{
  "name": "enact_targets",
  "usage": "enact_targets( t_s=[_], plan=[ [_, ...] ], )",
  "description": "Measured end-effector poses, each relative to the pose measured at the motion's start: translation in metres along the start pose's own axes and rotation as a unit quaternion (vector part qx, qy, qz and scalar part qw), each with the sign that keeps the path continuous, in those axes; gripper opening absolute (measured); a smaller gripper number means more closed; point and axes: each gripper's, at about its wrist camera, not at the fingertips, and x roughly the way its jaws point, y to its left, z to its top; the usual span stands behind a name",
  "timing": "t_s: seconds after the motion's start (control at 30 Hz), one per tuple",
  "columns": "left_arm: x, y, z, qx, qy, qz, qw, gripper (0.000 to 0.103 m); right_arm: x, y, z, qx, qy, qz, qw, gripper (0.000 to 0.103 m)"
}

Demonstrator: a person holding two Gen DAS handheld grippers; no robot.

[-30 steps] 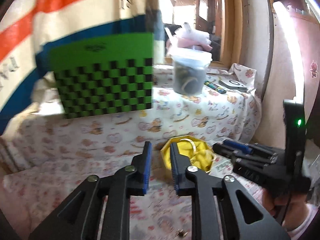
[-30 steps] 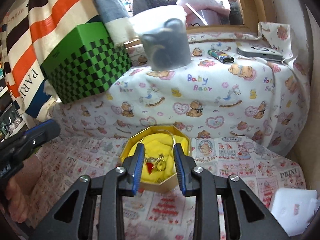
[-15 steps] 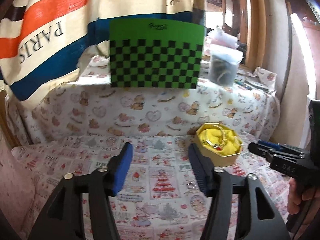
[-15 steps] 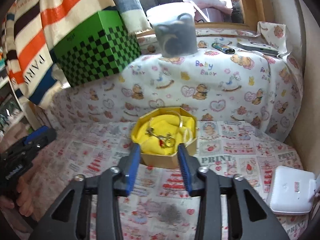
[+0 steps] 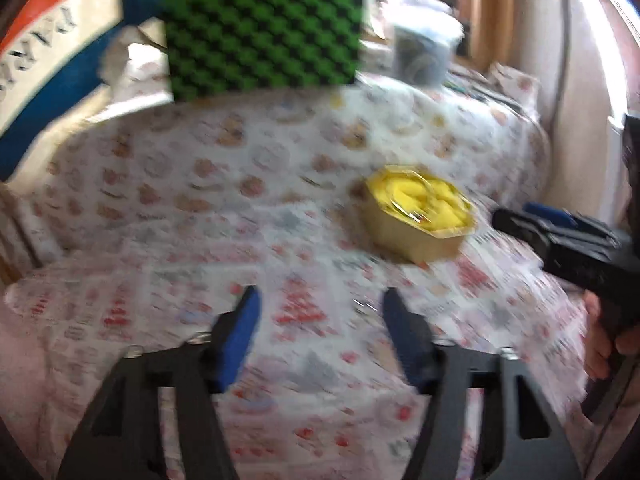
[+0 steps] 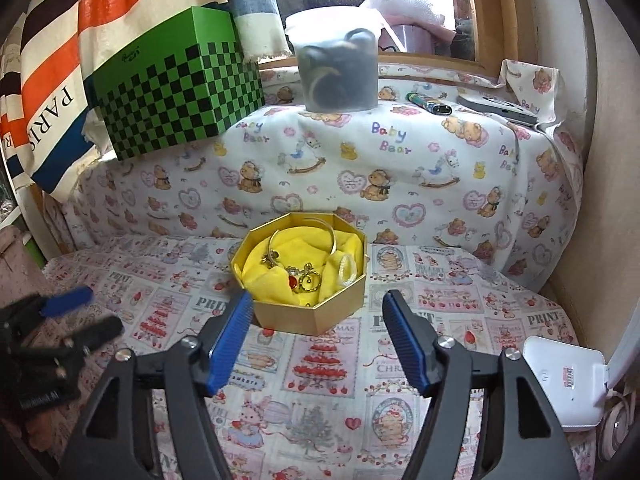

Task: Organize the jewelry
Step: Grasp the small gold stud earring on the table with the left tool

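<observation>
Jewelry (image 6: 298, 270) in box (image 6: 320, 316) on cloth (image 6: 320, 380), below ledge tub (image 6: 336, 68)

Right claw (image 6: 318, 308) gapes before jewelry-filled gold box (image 6: 316, 314).

Your left wrist view is all motion blur: the pieces in the yellow jewelry box (image 5: 418, 210) cannot be told apart there. A small glint (image 5: 362, 303) on the printed cloth (image 5: 280, 220) between the fingers is too smeared to name. In the right wrist view, the white case (image 6: 568, 384) is cut off at the edge.

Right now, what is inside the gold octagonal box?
The gold octagonal box holds crumpled yellow cloth with gold bangles, a red-stone piece and a ring on it. The cloth hides whatever lies underneath.
</observation>
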Motion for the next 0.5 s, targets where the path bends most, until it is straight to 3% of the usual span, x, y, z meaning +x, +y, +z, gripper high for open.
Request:
enact_targets(
  t_s=[0.17, 0.33, 0.5],
  plan=[
    [0.007, -0.026, -0.011, 0.037, 0.038, -0.037, 0.9979, 0.034, -0.002, -0.002, 0.0, 0.006, 0.003, 0.004, 1.0, 0.066],
    [0.008, -0.045, -0.023, 0.046, 0.073, -0.1, 0.9913, 0.032, -0.006, -0.003, 0.002, 0.007, -0.003, 0.002, 1.0, 0.066],
    [0.01, -0.056, -0.027, 0.062, 0.076, -0.099, 0.9902, 0.032, -0.008, -0.005, 0.002, 0.011, -0.002, 0.003, 1.0, 0.066]
  ],
)
